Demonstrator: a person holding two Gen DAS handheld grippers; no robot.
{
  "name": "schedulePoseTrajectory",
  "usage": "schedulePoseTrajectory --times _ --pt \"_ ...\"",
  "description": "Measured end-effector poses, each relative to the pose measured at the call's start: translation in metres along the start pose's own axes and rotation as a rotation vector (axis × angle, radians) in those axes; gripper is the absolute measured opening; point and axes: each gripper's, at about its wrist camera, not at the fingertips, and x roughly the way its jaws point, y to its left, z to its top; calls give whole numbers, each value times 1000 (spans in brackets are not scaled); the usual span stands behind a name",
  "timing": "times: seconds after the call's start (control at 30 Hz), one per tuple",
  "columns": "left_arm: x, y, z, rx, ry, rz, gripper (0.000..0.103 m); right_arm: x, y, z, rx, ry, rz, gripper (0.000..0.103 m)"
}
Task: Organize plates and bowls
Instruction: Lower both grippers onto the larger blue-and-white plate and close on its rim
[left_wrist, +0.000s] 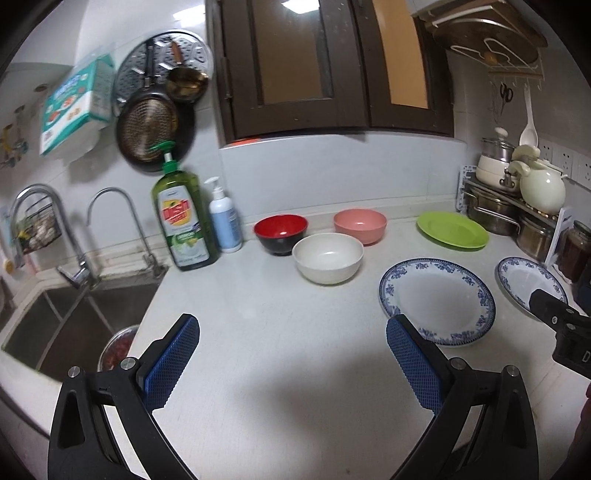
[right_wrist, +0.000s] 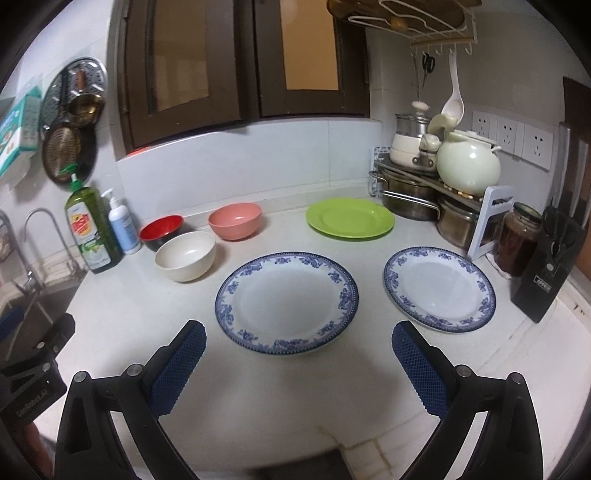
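1. Right wrist view: right gripper (right_wrist: 298, 363) is hanging wide open and empty over the counter (right_wrist: 280, 398).
2. Two blue-patterned plates (right_wrist: 286, 302) (right_wrist: 439, 288) are sitting at 12 and 2 o'clock; green plate (right_wrist: 349, 217) beyond.
3. White bowl (right_wrist: 185, 256), red bowl (right_wrist: 161, 230) and pink bowl (right_wrist: 235, 220) are clustering at 10 o'clock.
4. Left gripper (left_wrist: 293, 365) is gaping wide, empty.

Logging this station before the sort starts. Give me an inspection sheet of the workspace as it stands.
Surface: white countertop, stained near the front edge.
Job's things: two blue-patterned white plates, green plate, red-and-black bowl, pink bowl, cream bowl, all apart, none stacked.
Clutter: green dish-soap bottle, jar, knife block.
Grippers: left tool and right tool open, empty.
Cables: nothing seen.
Surroundings: sink, pot rack.
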Motion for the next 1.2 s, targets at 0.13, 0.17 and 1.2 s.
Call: schedulePoseTrajectory --times 0.13,0.17,1.2 --pt "26 0 13 44 16 -41 103 20 6 9 30 20 -30 102" --pt "35 0 17 56 17 -58 103 25 6 11 39 24 -37 102" --pt "199 -98 35 118 340 -221 82 185 -60 27 123 343 -81 76"
